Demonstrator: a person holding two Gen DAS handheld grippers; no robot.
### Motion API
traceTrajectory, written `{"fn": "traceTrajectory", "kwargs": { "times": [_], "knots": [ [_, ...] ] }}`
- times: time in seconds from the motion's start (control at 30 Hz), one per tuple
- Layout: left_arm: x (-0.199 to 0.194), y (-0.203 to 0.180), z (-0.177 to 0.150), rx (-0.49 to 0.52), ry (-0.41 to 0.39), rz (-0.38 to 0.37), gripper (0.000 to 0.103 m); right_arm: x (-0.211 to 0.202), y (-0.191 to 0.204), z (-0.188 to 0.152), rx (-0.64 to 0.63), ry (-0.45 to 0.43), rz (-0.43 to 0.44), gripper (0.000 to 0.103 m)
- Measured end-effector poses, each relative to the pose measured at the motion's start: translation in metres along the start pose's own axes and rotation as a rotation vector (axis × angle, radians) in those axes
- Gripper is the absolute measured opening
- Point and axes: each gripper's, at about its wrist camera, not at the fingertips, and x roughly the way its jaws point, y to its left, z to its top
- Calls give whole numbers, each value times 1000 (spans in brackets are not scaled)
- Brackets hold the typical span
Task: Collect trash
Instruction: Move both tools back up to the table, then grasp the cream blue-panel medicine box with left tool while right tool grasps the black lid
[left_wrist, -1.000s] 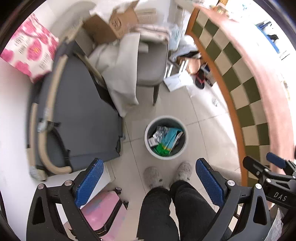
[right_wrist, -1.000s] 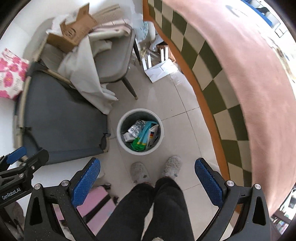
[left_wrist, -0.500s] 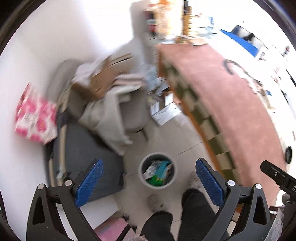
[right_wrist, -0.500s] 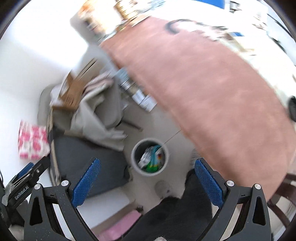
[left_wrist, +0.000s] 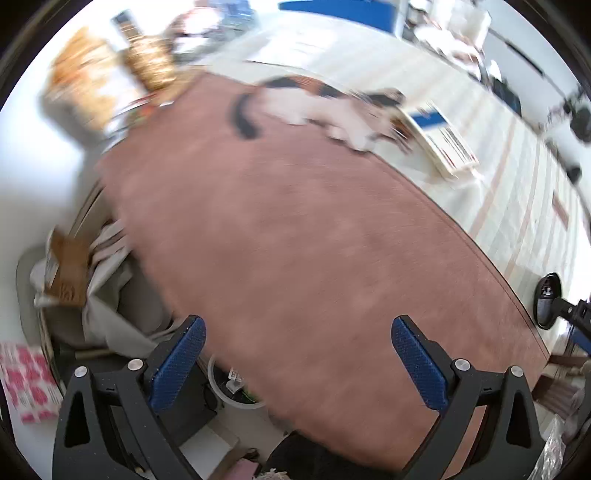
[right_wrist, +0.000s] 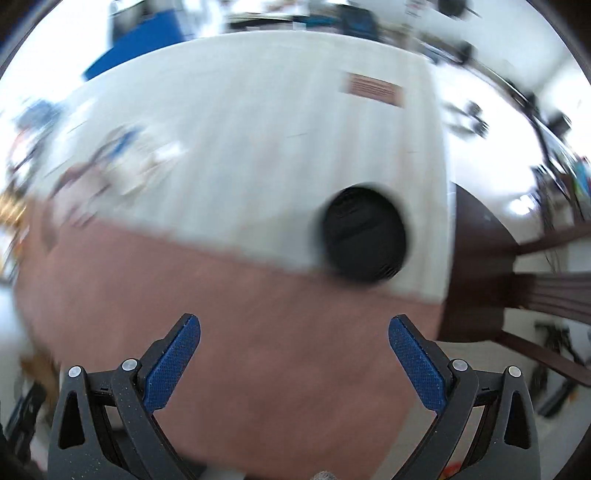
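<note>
My left gripper (left_wrist: 297, 363) is open and empty, held over the pink table mat (left_wrist: 295, 240). Below its left finger, the rim of the white trash bin (left_wrist: 225, 397) with wrappers inside peeks out from under the table edge. My right gripper (right_wrist: 293, 363) is open and empty above the same pink mat (right_wrist: 258, 332). A round black object (right_wrist: 364, 236) lies on the white striped cloth (right_wrist: 258, 147) ahead of it. Both views are blurred by motion.
A calico cat (left_wrist: 325, 103) lies at the far side of the mat beside a stack of papers (left_wrist: 447, 144). A cluttered chair with cardboard and cloth (left_wrist: 81, 280) stands at the left. A dark wooden chair (right_wrist: 517, 280) stands at the table's right.
Both grippers swung up from looking down at the bin and the person's feet to facing across the tabletop. The bin slid to the lower edge of the left view.
</note>
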Motion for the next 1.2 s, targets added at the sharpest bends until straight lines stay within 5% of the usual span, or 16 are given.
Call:
{"fn": "traceTrajectory", "kwargs": {
  "times": [0.13, 0.37, 0.43, 0.53, 0.6, 0.67, 0.97, 1.2],
  "knots": [
    [35, -48, 35, 70, 72, 3, 103, 48, -43, 46, 70, 58, -71, 103],
    [59, -93, 95, 96, 114, -43, 103, 93, -49, 74, 84, 138, -27, 101],
    [61, -99, 117, 84, 114, -60, 103, 94, -44, 78, 75, 126, -19, 90],
    [64, -109, 149, 64, 115, -81, 103, 84, -27, 88, 55, 86, -15, 56],
    [70, -115, 167, 52, 123, -94, 103, 80, -20, 95, 38, 72, -12, 21],
    [80, -123, 185, 37, 153, -119, 103, 77, -14, 107, 25, 57, 5, 11],
    [135, -143, 219, -134, 316, -220, 102, 60, -1, 154, 46, -3, 65, 10],
    [119, -154, 222, -55, 230, -177, 78, 69, -5, 162, 36, 15, 30, 10]
  ]
}}
